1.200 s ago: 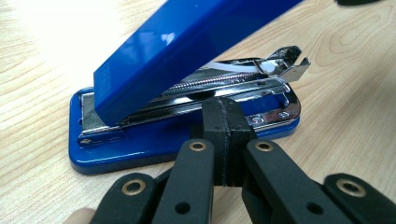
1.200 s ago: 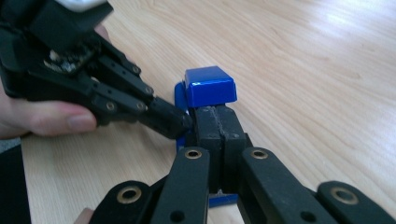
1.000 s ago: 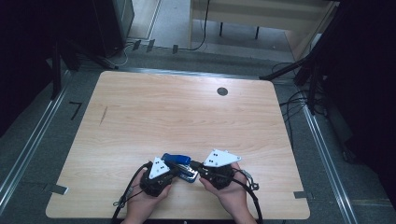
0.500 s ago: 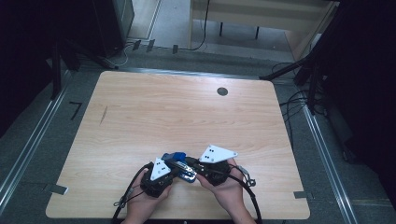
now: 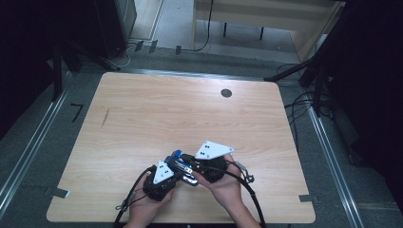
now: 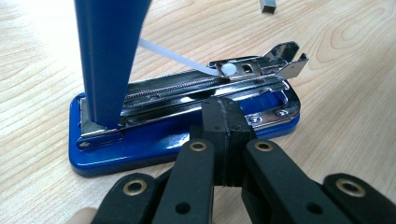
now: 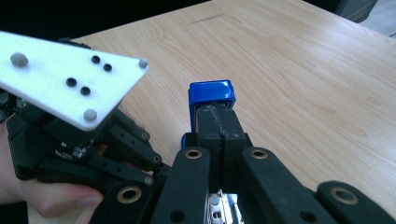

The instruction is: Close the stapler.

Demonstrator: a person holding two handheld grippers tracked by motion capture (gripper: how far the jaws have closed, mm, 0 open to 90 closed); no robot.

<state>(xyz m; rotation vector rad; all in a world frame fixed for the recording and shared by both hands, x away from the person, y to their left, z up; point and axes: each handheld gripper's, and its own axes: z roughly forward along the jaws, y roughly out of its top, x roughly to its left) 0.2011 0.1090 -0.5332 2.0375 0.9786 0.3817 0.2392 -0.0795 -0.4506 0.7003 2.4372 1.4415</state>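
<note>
Both grippers are seen closed at the near table edge, one on each side of a blue stapler [image 5: 182,167]. Left gripper [image 6: 223,116]: jaws are pressed together, tips are set against the chrome magazine rail [image 6: 187,88] from the side; whether a thin edge is pinched cannot be told. Right gripper [image 7: 218,122]: jaws are closed too, and are placed right against the raised blue cover [image 7: 211,92]; an actual grip on it cannot be confirmed.

Stapler is found just ahead of the left jaws, base flat on the wooden table [image 5: 190,114], cover [image 6: 109,51] swung up near vertical, so the magazine is exposed. A white follower strip [image 6: 177,56] is seen running down to the rail's front end. Rail channel looks empty of staples, though this is not fully readable. A small grey staple block [image 6: 268,5] is seen beyond the stapler's front, well apart from both jaws.

Progress judged: opening is done, stapler is steadied. Left to do, probably: staple block is to be fetched, dropped into the rail, cover is to be shut. Neither gripper is free for that pick at present.
</note>
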